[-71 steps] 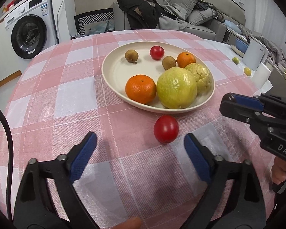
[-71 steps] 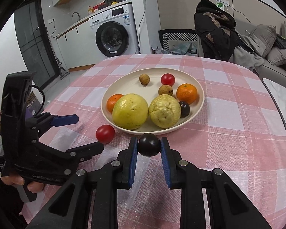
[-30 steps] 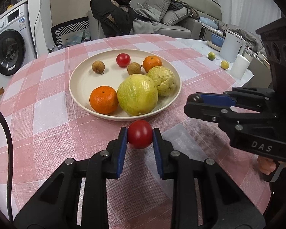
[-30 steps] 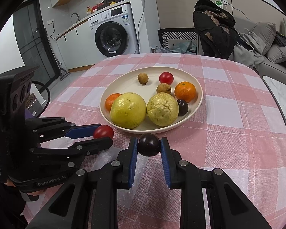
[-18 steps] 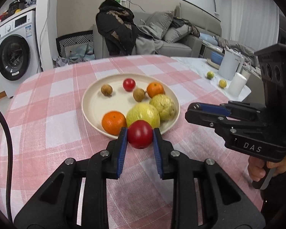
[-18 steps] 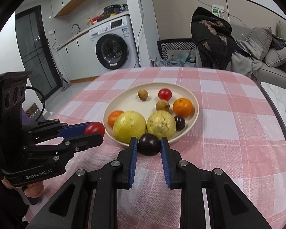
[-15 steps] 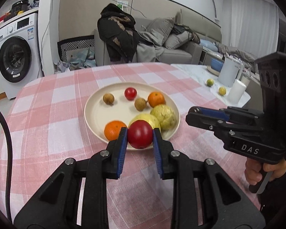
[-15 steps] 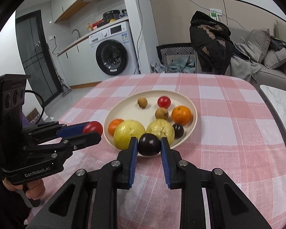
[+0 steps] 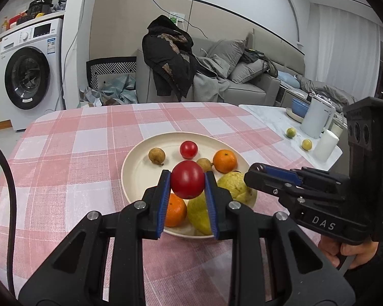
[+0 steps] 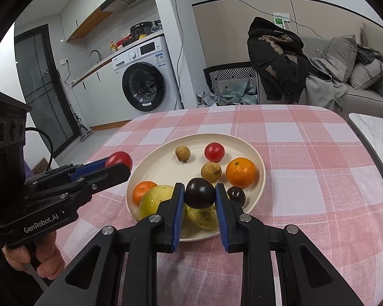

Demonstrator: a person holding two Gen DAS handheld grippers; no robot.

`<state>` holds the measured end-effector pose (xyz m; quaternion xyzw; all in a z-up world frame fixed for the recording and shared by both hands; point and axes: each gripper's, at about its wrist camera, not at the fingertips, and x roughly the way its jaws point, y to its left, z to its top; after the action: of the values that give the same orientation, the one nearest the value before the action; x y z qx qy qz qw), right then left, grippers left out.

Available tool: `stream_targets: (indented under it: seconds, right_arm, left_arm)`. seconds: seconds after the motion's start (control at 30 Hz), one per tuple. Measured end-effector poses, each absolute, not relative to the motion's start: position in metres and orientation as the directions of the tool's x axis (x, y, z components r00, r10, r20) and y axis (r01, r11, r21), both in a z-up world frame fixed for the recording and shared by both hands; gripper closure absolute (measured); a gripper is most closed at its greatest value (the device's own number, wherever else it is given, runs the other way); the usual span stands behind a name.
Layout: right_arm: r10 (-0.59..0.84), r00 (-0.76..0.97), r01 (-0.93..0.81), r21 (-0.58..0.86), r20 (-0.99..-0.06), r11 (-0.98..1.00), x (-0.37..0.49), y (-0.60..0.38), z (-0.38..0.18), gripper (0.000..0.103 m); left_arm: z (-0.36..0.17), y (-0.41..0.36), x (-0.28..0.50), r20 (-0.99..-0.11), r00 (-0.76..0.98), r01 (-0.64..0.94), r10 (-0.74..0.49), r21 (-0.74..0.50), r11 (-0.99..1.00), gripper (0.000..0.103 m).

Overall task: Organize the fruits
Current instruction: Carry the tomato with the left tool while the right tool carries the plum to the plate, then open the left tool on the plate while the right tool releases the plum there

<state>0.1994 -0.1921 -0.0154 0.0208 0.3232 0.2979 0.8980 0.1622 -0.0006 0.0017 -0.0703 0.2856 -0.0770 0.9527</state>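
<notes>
Left wrist view, left gripper (image 9: 187, 183) clamping a round red tomato (image 9: 187, 182) above the cream round plate (image 9: 132, 163) of fruit, right gripper (image 10: 200, 193) grasping a dark purple round fruit (image 10: 200, 193) over the plate's near edge, pink checked cloth-covered surface (image 10: 306, 178) beneath.

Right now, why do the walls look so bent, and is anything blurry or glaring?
Left wrist view: fisheye lens bows the wall lines and darkens the corners; the red tomato is sharp, with a soft highlight. Right wrist view: same bending at the pillar; the dark plum and plate are crisp, the light even, with no harsh glare.
</notes>
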Motion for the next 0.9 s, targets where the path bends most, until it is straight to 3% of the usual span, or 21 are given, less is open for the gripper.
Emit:
stream_targets:
  seconds: [0.63, 0.77, 0.83, 0.9]
  right_arm:
    - [0.547, 0.611, -0.53, 0.218, -0.573, 0.82, 0.211, -0.172, -0.02, 0.078]
    - [0.586, 0.594, -0.542, 0.264, -0.552, 0.798, 0.208, -0.177, -0.014, 0.056]
    - [0.578, 0.615, -0.538, 0.251, -0.536, 0.805, 0.204, -0.182, -0.01, 0.052]
    - [0.55, 0.641, -0.519, 0.226, -0.536, 0.825, 0.201, -0.188, -0.006, 0.046]
  left_arm:
    - [-0.027, -0.001, 0.189, -0.554, 0.824, 0.065, -0.121, -0.119, 0.991, 0.079]
    - [-0.03, 0.0, 0.19, -0.575, 0.806, 0.073, -0.14, -0.138, 0.988, 0.079]
    - [-0.029, -0.001, 0.186, -0.57, 0.812, 0.06, -0.121, -0.124, 0.99, 0.077]
    - [-0.027, -0.001, 0.181, -0.559, 0.823, 0.051, -0.102, -0.106, 0.993, 0.061]
